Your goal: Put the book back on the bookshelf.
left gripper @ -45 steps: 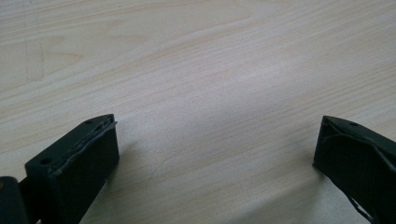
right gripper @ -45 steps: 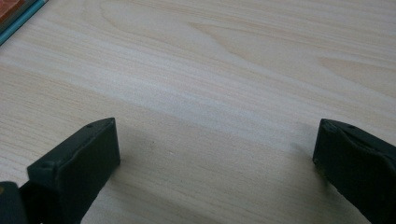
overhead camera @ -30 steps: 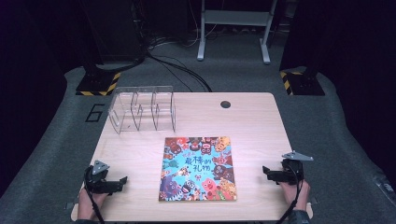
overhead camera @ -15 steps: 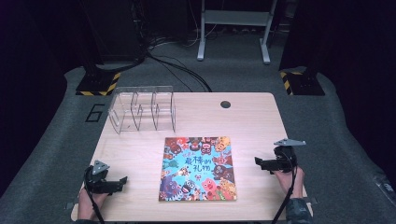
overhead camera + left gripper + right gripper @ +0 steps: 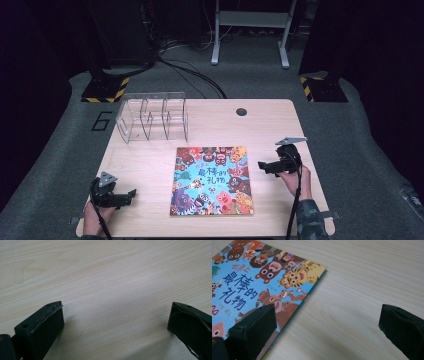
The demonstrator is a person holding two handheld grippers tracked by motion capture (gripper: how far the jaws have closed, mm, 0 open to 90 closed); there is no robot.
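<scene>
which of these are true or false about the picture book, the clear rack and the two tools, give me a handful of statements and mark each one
1. The picture book lies flat and closed on the table. True.
2. The right tool is clamped on the book's edge. False: its jaws stand wide apart beside the book's right edge, holding nothing.
3. The clear rack stands at the table's far left, apart from the book. True.
4. A book already stands in the rack. False: its slots show nothing inside.
5. The left tool is open over bare wood, left of the book. True.
</scene>
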